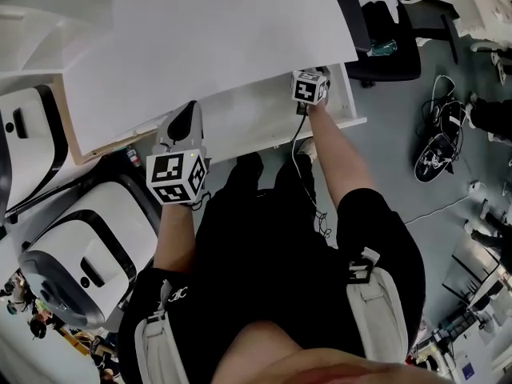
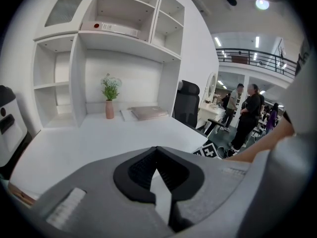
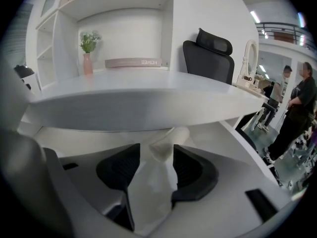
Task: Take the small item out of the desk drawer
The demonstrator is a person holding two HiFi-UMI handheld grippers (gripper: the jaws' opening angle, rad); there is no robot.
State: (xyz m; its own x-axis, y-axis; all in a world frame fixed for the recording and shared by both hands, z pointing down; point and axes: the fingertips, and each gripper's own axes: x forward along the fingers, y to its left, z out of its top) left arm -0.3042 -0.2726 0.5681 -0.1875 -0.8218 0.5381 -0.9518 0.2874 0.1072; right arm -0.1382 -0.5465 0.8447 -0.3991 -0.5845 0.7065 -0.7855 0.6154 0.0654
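The right gripper (image 3: 156, 152) reaches into the open drawer (image 1: 248, 122), its jaws spread wide. The small item (image 3: 168, 140), a pale crumpled lump, lies between the pad tips on the drawer floor. Whether the pads actually touch it cannot be told. In the head view only this gripper's marker cube shows, just beside the drawer's right wall; the jaws are hidden under the table (image 1: 224, 38).

The drawer is pulled out from beneath the table's front edge, toward its right end, and the white table top overhangs the back of it.

The left gripper (image 2: 157, 150) has its jaws drawn together with nothing between them. It hovers at the front edge of the table, left of the right gripper, and is raised enough to look across the top.

Along the table's back edge stand a pink vase (image 2: 109, 108) with a small plant and, near it, a flat book (image 2: 147, 113). A black office chair (image 3: 208, 58) stands off the table's right end. People stand well beyond it in the room.
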